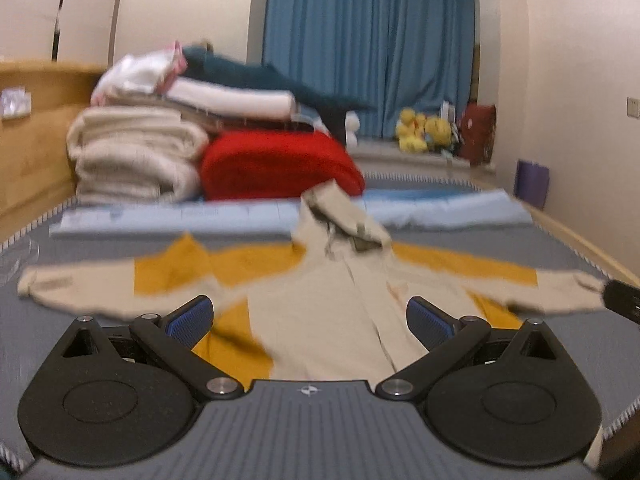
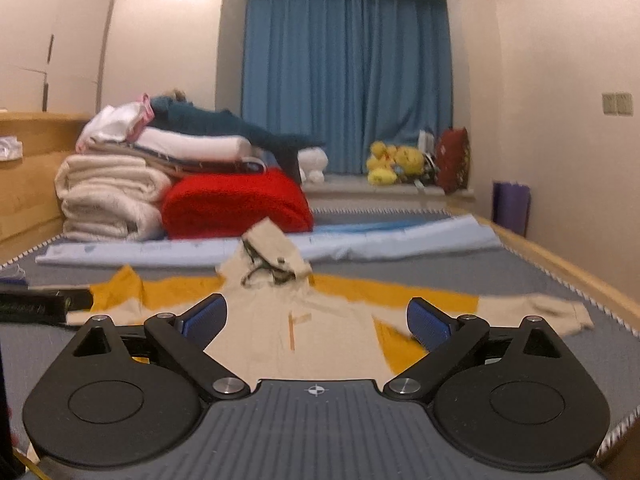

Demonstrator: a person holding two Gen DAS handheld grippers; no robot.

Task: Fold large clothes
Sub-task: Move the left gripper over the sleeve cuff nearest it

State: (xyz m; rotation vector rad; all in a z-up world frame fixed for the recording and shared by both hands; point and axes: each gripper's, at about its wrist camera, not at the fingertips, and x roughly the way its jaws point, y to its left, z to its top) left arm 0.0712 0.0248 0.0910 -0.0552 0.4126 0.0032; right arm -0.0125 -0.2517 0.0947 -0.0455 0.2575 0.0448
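A cream and mustard hooded jacket (image 1: 320,300) lies spread flat, front up, on the grey cover of the bed (image 1: 120,336), its sleeves stretched out to either side and its hood (image 1: 340,216) bunched at the far end. The left tool (image 1: 310,318) hovers near the hem with its blue pads wide apart and nothing between them; the right tool (image 2: 316,318) is likewise wide open and empty, just short of the hem on its own side. No fold looks begun, so the step in hand is judged to be the first grasp. To do it well, each tool should probably take a sleeve cuff or a shoulder seam, pinch through one layer only, and carry it across toward the centre placket (image 2: 292,332) with both sides moving evenly, so that the body stays flat and the hood is not dragged. The fabric looks soft and thick, so a shallow pinch may slip. Behind the jacket sit a light blue sheet (image 2: 360,244), a red blanket (image 2: 236,204) and a stack of pale folded bedding (image 2: 108,196), well apart from the work. No brand, label or legible writing shows; a small cross mark on each tool body is all that can be made out.
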